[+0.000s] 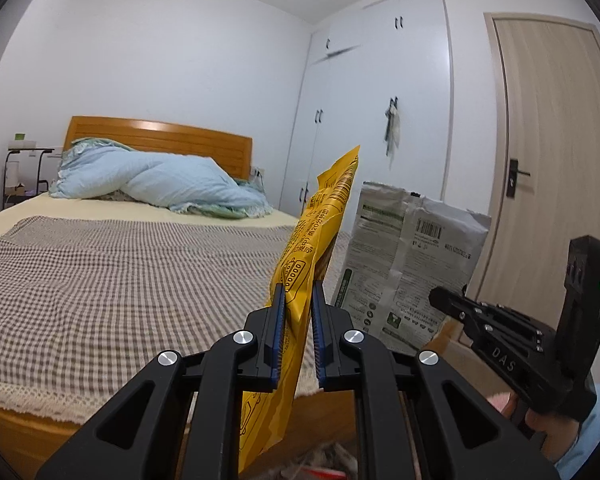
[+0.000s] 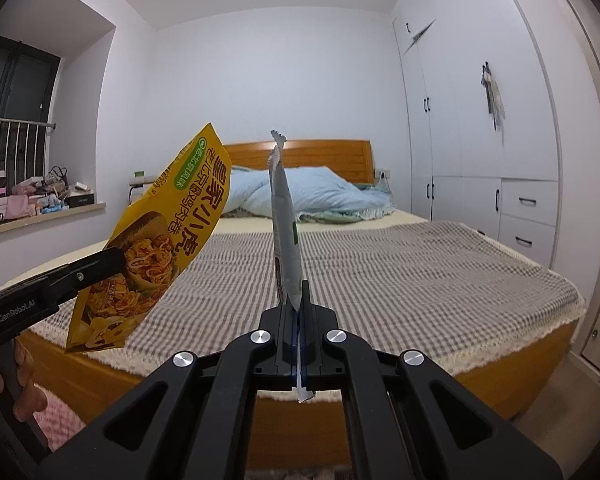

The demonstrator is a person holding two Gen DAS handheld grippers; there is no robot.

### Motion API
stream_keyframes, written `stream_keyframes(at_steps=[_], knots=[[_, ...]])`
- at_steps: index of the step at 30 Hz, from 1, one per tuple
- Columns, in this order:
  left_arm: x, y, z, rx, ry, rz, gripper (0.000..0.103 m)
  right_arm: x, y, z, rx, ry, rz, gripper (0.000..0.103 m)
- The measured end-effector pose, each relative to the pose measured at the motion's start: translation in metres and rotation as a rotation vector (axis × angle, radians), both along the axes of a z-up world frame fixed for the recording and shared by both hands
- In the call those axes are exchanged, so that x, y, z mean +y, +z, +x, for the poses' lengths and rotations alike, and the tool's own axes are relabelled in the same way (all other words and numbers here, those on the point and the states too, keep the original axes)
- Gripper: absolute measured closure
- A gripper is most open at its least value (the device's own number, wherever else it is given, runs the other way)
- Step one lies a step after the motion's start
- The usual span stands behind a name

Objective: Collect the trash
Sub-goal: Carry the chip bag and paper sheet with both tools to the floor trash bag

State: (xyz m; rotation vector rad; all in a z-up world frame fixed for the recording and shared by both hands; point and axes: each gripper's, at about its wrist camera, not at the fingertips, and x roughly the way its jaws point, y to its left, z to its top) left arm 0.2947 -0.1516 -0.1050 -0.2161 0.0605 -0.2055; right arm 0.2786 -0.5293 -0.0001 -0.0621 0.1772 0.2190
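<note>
My left gripper [image 1: 296, 300] is shut on a yellow food wrapper [image 1: 324, 216], which stands up between the blue pads and hangs below them. In the right wrist view that yellow wrapper [image 2: 156, 252] shows its printed front at the left, with the left gripper [image 2: 116, 262] clamped on its edge. My right gripper [image 2: 298, 300] is shut on a flat white and green wrapper [image 2: 286, 240], seen edge-on and upright. From the left wrist, this white wrapper [image 1: 412, 264] faces the camera, held by the right gripper [image 1: 440, 298] at its lower right. Both are above the foot of the bed.
A bed [image 2: 380, 276] with a checked grey cover, a blue quilt [image 2: 320, 192] and a wooden headboard fills the middle. White wardrobes [image 2: 480, 120] line the right wall. A wooden door [image 1: 556, 160] stands at the right. A cluttered window sill [image 2: 40, 200] is at the left. A hand [image 2: 16, 384] grips the left handle.
</note>
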Motion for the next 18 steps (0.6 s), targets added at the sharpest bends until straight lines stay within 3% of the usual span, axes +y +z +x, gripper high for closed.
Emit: stream_keyframes(at_steps=[11,13,18], knots=[[-0.009,-0.047,-0.017,0.1,-0.073,0.076,0.093,-0.028,-0.066,-0.019,0.102,0.004,-0.002,0.102],[-0.008,-0.058,-0.014,0.127,-0.082,0.088,0.093,-0.041,-0.1,-0.024,0.129,0.002,-0.003,0.102],[-0.018,-0.074,-0.007,0.197,-0.12,0.123,0.093,-0.048,-0.144,-0.022,0.199,-0.005,-0.028,0.102]])
